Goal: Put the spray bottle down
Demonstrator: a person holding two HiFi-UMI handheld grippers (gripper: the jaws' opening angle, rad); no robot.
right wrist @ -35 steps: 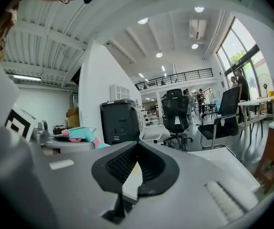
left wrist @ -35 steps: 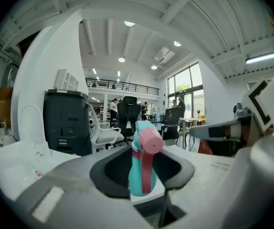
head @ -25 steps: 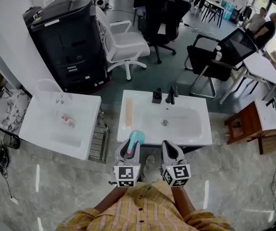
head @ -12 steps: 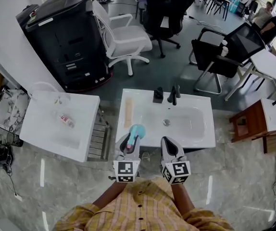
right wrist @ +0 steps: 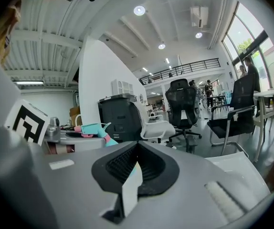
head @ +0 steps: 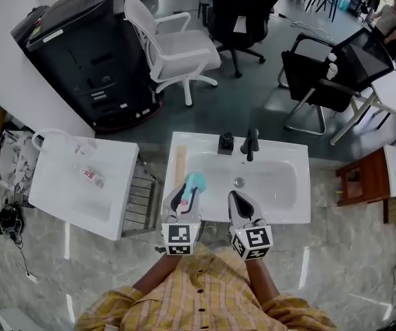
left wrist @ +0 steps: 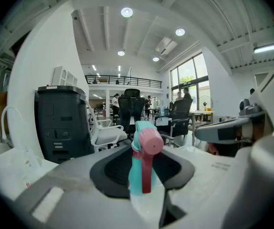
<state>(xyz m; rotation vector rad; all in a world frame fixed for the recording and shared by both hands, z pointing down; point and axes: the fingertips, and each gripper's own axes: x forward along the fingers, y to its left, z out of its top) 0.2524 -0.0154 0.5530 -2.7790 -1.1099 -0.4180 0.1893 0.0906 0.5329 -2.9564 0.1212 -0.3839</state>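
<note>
A teal spray bottle with a pink nozzle stands upright between the pads of my left gripper, which is shut on it. In the left gripper view the bottle fills the middle, trigger side toward the camera. It hangs over the front left rim of the white sink. My right gripper is beside it over the sink's front edge, its fingertips together and nothing held. The right gripper view shows the bottle off to the left.
A black tap and a dark soap dispenser stand at the sink's back rim. A second white basin with a small bottle lies to the left, past a metal rack. Beyond are a black printer and office chairs.
Both grippers have moved forward together with the bottle, from short of the sink's front edge to over it. The grip on the bottle is unchanged.
</note>
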